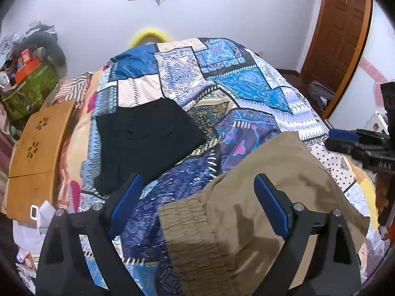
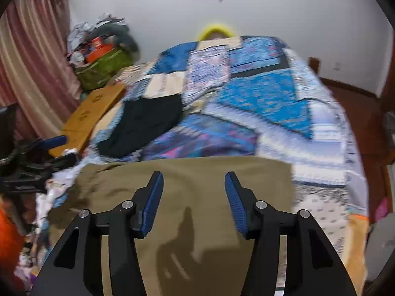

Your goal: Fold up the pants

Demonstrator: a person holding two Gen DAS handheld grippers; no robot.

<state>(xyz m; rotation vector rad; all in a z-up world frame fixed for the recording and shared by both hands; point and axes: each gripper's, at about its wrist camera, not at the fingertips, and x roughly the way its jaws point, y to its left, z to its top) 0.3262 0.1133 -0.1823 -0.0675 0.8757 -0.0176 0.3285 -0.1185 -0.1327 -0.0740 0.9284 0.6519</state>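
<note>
Khaki pants (image 1: 259,197) lie folded on the patchwork bedspread (image 1: 222,86), their gathered waistband (image 1: 187,224) toward the near left. My left gripper (image 1: 198,181) hovers above them, open wide, with nothing between its blue pads. In the right wrist view the khaki pants (image 2: 197,222) fill the foreground. My right gripper (image 2: 193,176) hangs above them, open, and its pads touch no cloth. The right gripper (image 1: 345,139) also shows at the right edge of the left wrist view, and the left gripper (image 2: 51,141) at the left edge of the right wrist view.
A folded black garment (image 1: 145,135) lies on the bedspread beyond the khaki pants, also seen as black garment (image 2: 148,123). A wooden board (image 1: 37,153) lies at the bed's left side. A green bag (image 1: 29,91) with clutter stands by the wall. A wooden door (image 1: 340,37) is at right.
</note>
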